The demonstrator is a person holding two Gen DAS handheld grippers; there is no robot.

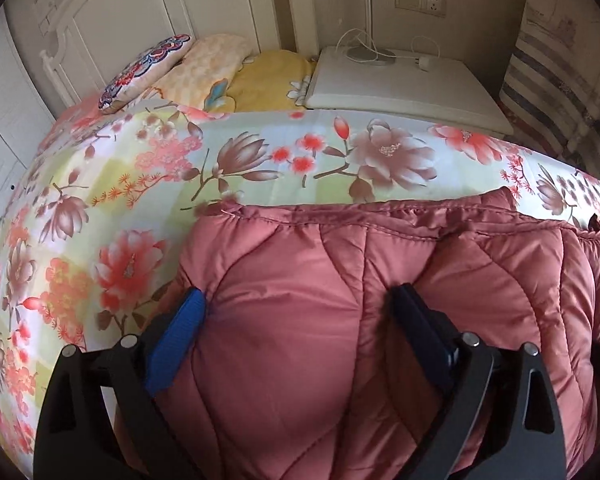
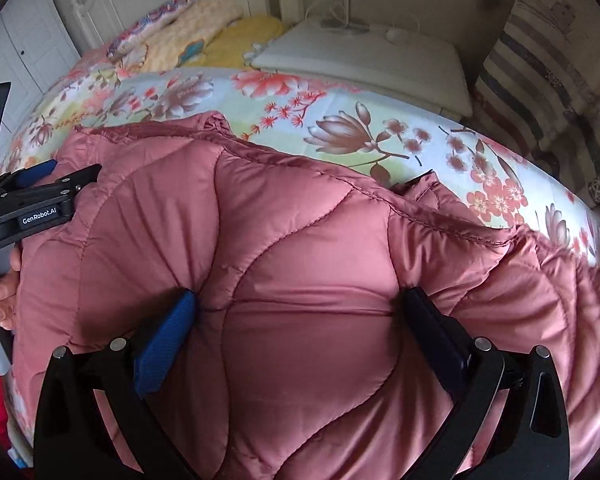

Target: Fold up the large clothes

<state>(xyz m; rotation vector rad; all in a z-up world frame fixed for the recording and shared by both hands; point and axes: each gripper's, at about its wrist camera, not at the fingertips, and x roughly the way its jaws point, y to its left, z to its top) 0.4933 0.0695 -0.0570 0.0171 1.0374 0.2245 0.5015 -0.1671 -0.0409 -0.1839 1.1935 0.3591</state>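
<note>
Right wrist: pink jacket (image 2: 308, 248) covers floral bedspread (image 2: 340, 120); pillows (image 2: 188, 36) beyond.

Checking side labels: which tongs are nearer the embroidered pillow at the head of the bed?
Left. The left tongs are over the pink jacket's end towards the embroidered pillow; the right tongs are over it farther along, beyond the left ones.

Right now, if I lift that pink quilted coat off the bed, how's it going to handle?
The pink quilted coat will probably flop and sag: it already bulges and creases over the floral bedspread. Its puffy padded panels suggest it is light for its bulk. The sheen on the fabric hints it may slip between the claw pads.
</note>
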